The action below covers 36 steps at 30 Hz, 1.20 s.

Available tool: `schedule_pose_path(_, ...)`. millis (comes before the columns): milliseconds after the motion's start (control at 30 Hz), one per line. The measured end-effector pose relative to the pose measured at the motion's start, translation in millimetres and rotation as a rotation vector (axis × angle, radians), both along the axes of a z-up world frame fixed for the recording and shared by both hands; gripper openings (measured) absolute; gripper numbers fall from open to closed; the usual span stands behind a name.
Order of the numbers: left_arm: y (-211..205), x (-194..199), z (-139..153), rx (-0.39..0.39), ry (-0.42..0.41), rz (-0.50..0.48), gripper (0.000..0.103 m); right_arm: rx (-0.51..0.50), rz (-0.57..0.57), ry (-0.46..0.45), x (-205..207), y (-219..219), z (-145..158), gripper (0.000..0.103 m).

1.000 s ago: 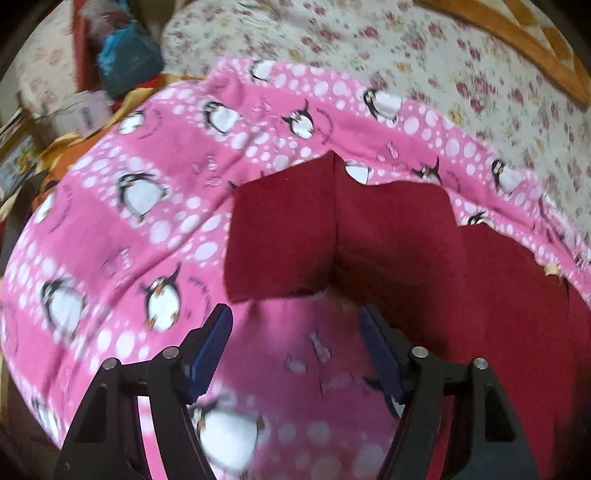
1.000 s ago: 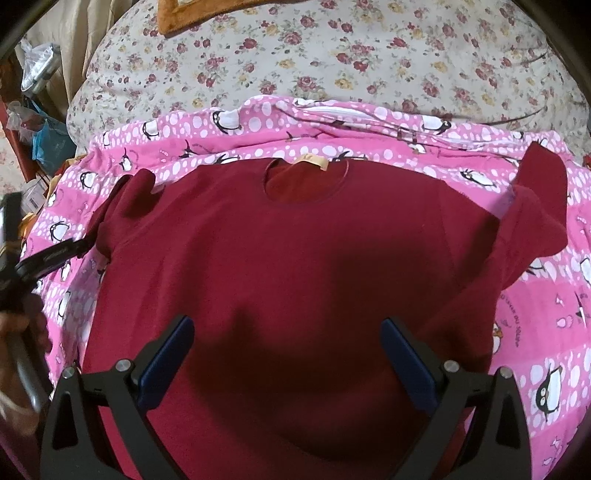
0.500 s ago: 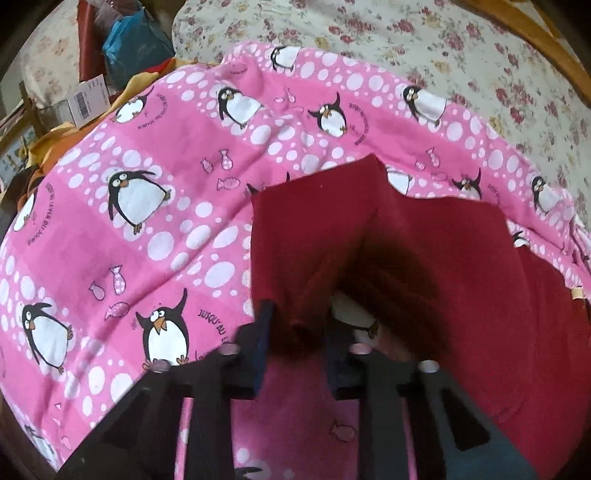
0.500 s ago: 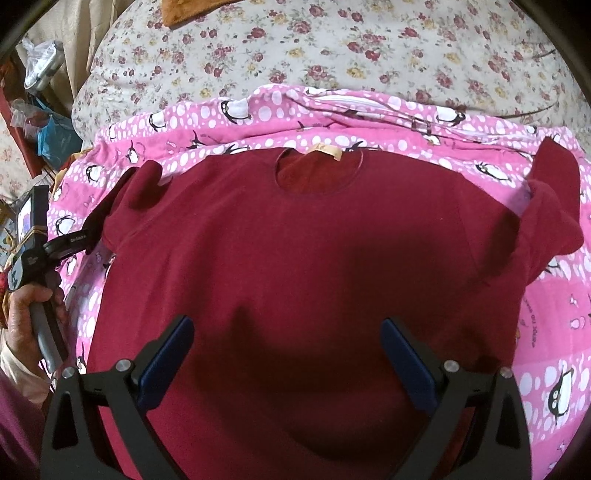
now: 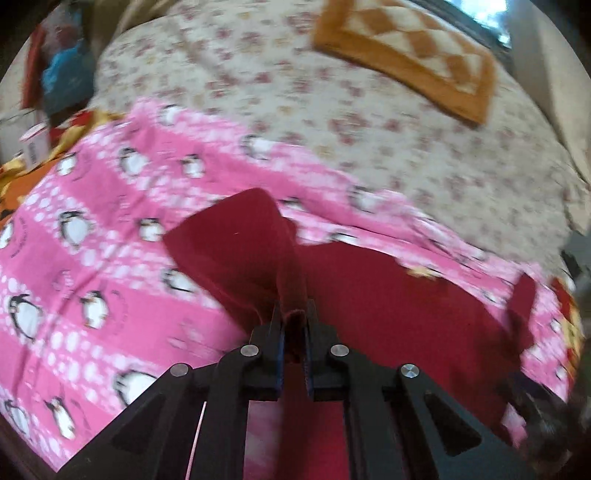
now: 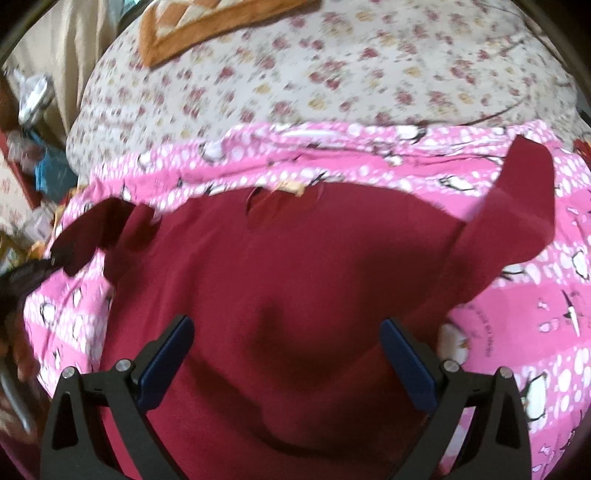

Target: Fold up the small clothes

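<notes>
We start at 9 o'clock in the right wrist view: the left hand-held gripper (image 6: pixel 55 264) is a dark blur there, touching the tip of the shirt's left sleeve (image 6: pixel 96 236). In the left wrist view the same left hand-held gripper (image 5: pixel 293 325) has its jaws pressed nearly together, pinching a fold of that sleeve (image 5: pixel 236 251), which rises toward 12 o'clock from the pinch.

The shirt (image 6: pixel 295 280), dark red, lies spread flat on the pink penguin sheet (image 6: pixel 535 314), collar (image 6: pixel 280 201) toward 12 o'clock. A floral cover (image 6: pixel 332 66) lies beyond the sheet, with an orange checked mat (image 6: pixel 207 22) on it at 11 o'clock.

The right hand-held gripper (image 6: pixel 288 365) sits above the shirt's lower body, jaws spread wide, nothing between them. At 2 o'clock the right sleeve (image 6: pixel 517 218) lies angled out over the sheet.
</notes>
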<state>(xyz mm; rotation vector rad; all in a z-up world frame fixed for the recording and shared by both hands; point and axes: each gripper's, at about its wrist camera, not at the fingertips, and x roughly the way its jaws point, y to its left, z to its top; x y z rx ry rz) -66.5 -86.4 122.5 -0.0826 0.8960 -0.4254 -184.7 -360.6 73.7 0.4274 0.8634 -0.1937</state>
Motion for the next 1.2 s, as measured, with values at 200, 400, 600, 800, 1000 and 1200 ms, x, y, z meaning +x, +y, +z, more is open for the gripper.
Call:
schedule_pose_path(200, -82.8, -45.4, 6.5, -0.043, 0.035, -0.206, 0.000, 0.009, -0.031, -0.026, -11.2, -27.1, 12.8, 0.102)
schedule_pose_path(400, -156.9, -69.5, -19.4, -0.124, 0.121, -0.374, 0.000, 0.045, -0.130, -0.064, -35.9, -73.6, 25.9, 0.102)
schedule_pose_path(600, -176.4, -70.3, -44.8, -0.181, 0.205, -0.432, 0.021, 0.095, -0.179, -0.052, -49.4, -95.5, 17.7, 0.102)
schedule_pose_path(800, -125.0, -72.4, -21.2, -0.147, 0.124, -0.405, 0.032, 0.104, -0.106, -0.060, -40.1, -77.5, 17.5, 0.102)
schedule_pose_path(1000, -57.4, -42.2, -31.6, 0.147, -0.005, -0.061, 0.032, 0.027, 0.048, -0.015, -15.1, -44.6, 14.2, 0.095)
schedule_pose_path(1200, -16.8, -3.1, -85.6, 0.269, 0.082, 0.150, 0.032, -0.134, 0.172, 0.145, 25.1, -19.8, -17.1, 0.081)
